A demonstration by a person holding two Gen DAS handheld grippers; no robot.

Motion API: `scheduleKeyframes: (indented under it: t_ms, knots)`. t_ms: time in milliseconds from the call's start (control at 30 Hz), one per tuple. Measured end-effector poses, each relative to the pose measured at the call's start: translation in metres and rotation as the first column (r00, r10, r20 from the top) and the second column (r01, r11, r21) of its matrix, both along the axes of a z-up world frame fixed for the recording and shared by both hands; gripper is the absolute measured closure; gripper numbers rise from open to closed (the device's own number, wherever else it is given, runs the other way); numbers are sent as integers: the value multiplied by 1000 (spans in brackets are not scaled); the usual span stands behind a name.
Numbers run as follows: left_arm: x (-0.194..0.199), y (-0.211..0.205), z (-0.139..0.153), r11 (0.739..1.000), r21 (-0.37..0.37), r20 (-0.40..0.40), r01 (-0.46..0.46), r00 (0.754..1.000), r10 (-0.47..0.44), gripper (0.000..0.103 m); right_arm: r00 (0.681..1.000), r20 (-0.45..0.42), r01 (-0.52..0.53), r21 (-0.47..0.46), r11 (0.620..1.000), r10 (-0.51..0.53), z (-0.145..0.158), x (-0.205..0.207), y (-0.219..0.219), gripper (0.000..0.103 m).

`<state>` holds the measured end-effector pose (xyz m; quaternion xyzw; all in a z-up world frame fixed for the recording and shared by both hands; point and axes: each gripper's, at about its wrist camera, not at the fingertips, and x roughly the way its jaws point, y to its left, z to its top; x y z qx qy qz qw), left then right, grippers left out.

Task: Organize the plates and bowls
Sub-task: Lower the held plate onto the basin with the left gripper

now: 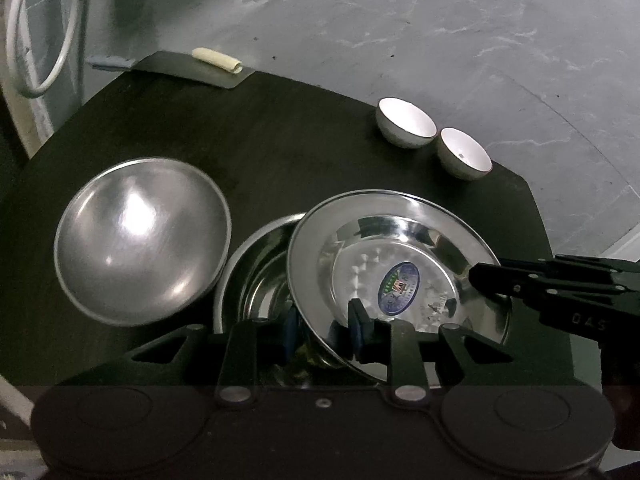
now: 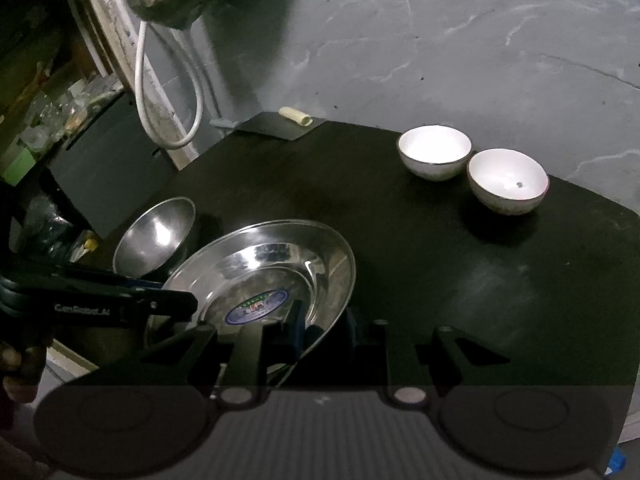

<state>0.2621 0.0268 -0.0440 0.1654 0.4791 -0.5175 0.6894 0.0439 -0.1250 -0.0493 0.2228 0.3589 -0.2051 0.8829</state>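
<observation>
A shiny steel plate (image 1: 400, 248) with a round sticker is tilted above the dark table (image 1: 280, 140). My left gripper (image 1: 325, 330) is shut on its near rim, one pad inside the dish and one outside. My right gripper (image 1: 478, 276) grips the plate's right rim. In the right wrist view the same plate (image 2: 260, 276) has its near rim between the right gripper (image 2: 324, 330) pads, and the left gripper (image 2: 188, 304) holds its left rim. A second steel plate (image 1: 256, 276) lies partly under the first. A large steel bowl (image 1: 140, 240) stands to the left.
Two small white bowls (image 1: 406, 122) (image 1: 464, 158) stand side by side at the table's far right edge. A flat grey blade (image 1: 192, 68) with a pale roll on it overhangs the far edge. A white cable (image 1: 44, 40) hangs at the left. Grey floor lies beyond.
</observation>
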Motion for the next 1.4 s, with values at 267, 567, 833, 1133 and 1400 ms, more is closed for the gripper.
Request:
scheduleKeyframes:
  t_ms: [267, 567, 833, 1133, 1400]
  knots:
    - [-2, 14, 2, 999, 16, -4, -47, 999, 47, 75, 999, -7, -40, -7, 999, 40, 0, 4, 10, 79]
    - [-8, 22, 6, 996, 32, 37, -82, 996, 81, 75, 997, -21, -72, -4, 997, 72, -5, 13, 18, 78]
    - [-9, 23, 6, 993, 53, 75, -108, 992, 104, 75, 994, -37, -100, -17, 995, 99, -10, 24, 23, 77]
    - [-11, 21, 4, 991, 78, 84, -107, 991, 100, 74, 993, -60, -107, -28, 994, 106, -14, 30, 25, 77]
    - [-16, 18, 6, 991, 87, 109, -100, 990, 91, 72, 992, -72, -108, -40, 993, 105, -15, 33, 27, 76]
